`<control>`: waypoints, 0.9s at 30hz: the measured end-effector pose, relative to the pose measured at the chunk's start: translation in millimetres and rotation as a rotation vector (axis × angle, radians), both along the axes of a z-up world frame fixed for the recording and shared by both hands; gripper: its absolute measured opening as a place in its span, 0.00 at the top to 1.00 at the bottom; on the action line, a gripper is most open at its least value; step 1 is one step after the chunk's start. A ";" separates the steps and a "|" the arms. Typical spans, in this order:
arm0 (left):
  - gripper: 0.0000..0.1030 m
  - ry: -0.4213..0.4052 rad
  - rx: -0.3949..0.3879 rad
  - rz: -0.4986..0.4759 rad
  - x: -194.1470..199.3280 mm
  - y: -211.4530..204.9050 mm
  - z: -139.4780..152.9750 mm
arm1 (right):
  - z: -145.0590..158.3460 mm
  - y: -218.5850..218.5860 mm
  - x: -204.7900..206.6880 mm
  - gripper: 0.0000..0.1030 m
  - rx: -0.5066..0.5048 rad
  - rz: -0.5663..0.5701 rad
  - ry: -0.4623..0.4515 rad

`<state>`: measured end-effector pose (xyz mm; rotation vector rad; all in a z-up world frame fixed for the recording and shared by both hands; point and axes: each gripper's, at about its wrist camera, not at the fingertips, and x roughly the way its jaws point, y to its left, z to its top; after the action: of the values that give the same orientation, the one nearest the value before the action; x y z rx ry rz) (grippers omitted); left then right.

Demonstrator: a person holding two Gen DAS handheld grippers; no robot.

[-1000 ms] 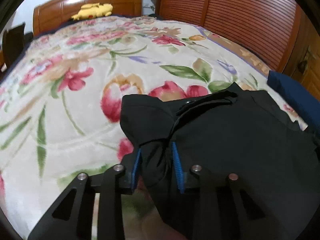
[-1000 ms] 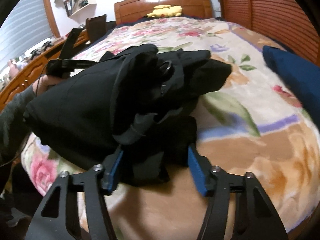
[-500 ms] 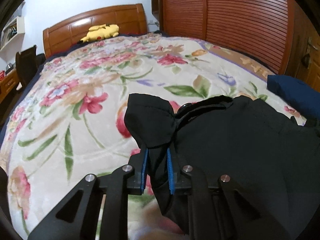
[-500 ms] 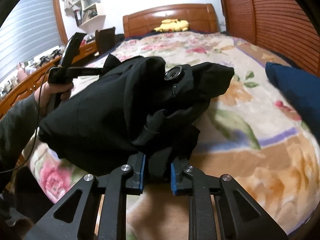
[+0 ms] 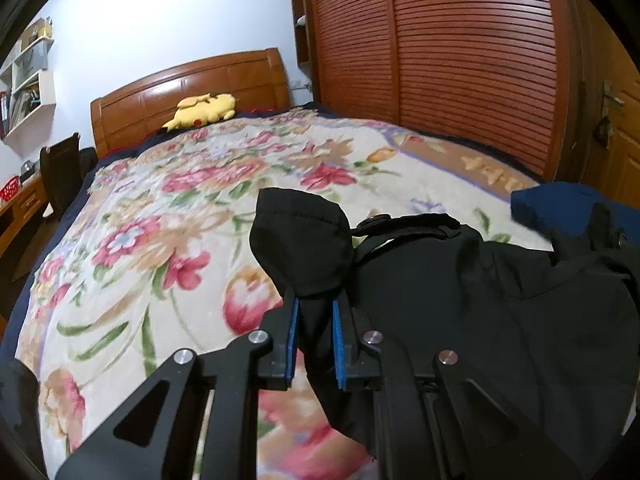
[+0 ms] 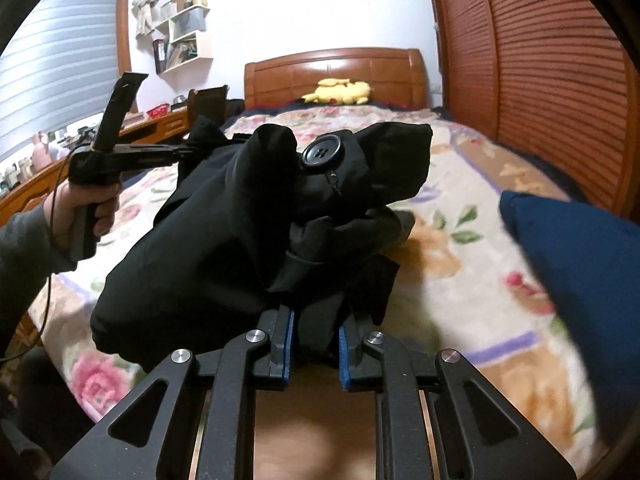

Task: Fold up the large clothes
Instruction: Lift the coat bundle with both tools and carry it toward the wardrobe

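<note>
A large black garment (image 5: 460,300) is bunched up over the floral bed cover (image 5: 160,220). My left gripper (image 5: 314,308) is shut on a fold of its edge, and a flap of black cloth stands up above the blue pads. In the right wrist view the garment (image 6: 208,220) hangs lifted between both grippers, with a big black button (image 6: 320,153) on top. My right gripper (image 6: 314,320) is shut on a bunch of the cloth. The left gripper (image 6: 188,151) appears there at the far left, held by a hand (image 6: 86,216).
A folded navy cloth (image 6: 580,260) lies on the bed's right side, close to the garment. A yellow plush toy (image 5: 202,110) rests by the wooden headboard (image 5: 180,88). Louvred wardrobe doors (image 5: 460,60) run along the right. A desk (image 6: 152,124) stands at the left.
Both grippers have risen and lifted the black garment off the bed. The right jaws went from wide apart to shut on the cloth. The left jaws tightened on their fold.
</note>
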<state>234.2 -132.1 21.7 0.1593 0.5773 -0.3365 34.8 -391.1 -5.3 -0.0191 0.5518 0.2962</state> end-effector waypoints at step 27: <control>0.88 0.015 -0.186 -0.438 33.2 -355.0 76.6 | 100.2 -254.9 -78.6 0.87 -0.258 -0.492 -0.151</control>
<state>267.4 -487.0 98.3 0.1028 0.5199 -0.8144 -43.7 -646.0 94.9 -0.1520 0.4253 -0.2553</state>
